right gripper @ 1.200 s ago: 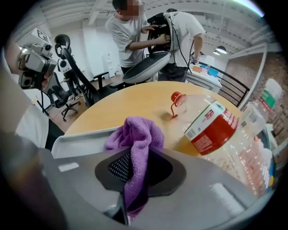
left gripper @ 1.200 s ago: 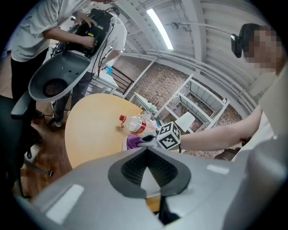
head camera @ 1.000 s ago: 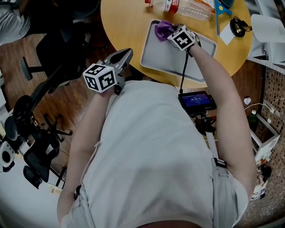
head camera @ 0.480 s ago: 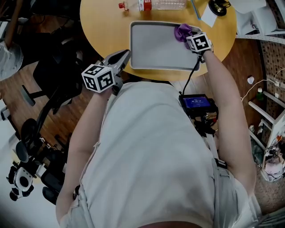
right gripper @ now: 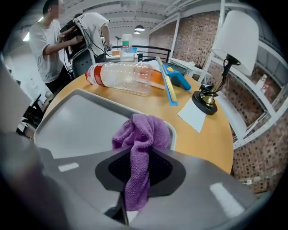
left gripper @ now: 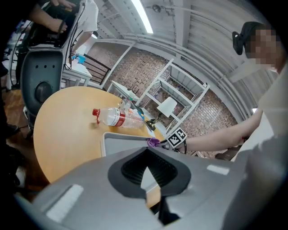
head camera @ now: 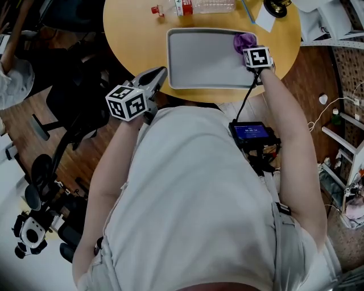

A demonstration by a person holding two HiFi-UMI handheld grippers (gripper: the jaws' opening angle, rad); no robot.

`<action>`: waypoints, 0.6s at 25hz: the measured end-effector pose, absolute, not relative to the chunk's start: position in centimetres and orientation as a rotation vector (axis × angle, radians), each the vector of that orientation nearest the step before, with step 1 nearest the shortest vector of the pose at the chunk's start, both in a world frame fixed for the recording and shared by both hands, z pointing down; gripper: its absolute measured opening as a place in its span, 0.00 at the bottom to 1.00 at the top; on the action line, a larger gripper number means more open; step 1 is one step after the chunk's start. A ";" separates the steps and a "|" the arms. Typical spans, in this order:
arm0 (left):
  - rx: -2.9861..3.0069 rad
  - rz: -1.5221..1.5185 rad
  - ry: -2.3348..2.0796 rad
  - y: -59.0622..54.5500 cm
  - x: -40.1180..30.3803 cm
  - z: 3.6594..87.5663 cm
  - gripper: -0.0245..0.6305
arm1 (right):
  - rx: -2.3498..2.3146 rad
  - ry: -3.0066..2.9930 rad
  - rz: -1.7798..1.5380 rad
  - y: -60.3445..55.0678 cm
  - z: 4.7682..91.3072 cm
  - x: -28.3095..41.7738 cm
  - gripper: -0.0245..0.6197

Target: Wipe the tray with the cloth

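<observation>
Tray (head camera: pixel 199 62): grey, rectangular, on a round yellow table (head camera: pixel 131 34), its near rim running close along the table's near edge; the bed is bare from the left rim across to the far right corner. Cloth (head camera: pixel 244 41): purple, bunched on that far right corner against the rim, its tail pinched in the right gripper (head camera: pixel 253 52) – the jaws are closed on the fabric, which hangs down between the pads (right gripper: pixel 114 168). Left gripper (head camera: pixel 156 77): held off the table's near-left edge, apart from the tray, jaws drawn together with nothing between them. Plastic bottle (head camera: pixel 199 7): lying on its side beyond the tray's far rim, a strip of bare table between the two. White paper (right gripper: pixel 194 116) and a black lamp base (right gripper: pixel 204 101): to the right of the cloth's corner, on the table's far right. Obscured – the right gripper and forearm cover the tray's near right corner in the head view; the person's torso fills that view's lower half; in the left gripper view the gripper's own body hides the tray's near part; the lamp is cut off at the head view's top edge
</observation>
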State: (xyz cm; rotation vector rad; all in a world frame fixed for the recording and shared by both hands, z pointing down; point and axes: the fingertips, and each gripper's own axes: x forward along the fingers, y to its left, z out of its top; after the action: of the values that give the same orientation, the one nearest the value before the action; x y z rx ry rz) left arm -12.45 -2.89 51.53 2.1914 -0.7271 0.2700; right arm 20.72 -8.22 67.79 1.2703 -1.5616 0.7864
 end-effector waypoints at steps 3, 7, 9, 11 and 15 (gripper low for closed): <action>2.187 0.263 -0.727 -2.9 -10.9 51.1 0.04 | 1.247 -1.565 0.793 -8.0 67.1 20.8 0.14; 2.165 0.241 -0.729 -2.5 -13.3 52.3 0.04 | 1.170 -1.593 0.775 -7.8 67.8 15.8 0.14; 2.159 0.234 -0.734 -2.3 -13.8 52.5 0.04 | 1.120 -1.630 0.781 -7.7 67.9 13.5 0.14; 2.156 0.232 -0.738 -2.2 -13.8 52.4 0.04 | 1.073 -1.666 0.791 -7.7 67.7 11.5 0.14; 2.148 0.222 -0.757 -1.8 -14.3 52.0 0.04 | 0.976 -1.740 0.788 -7.8 66.9 7.2 0.14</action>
State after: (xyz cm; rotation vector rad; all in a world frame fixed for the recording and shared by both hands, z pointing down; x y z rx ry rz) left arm -14.26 -1.82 51.96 2.1477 -0.7566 0.2224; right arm 7.22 -7.76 66.91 0.9755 -1.7396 0.7882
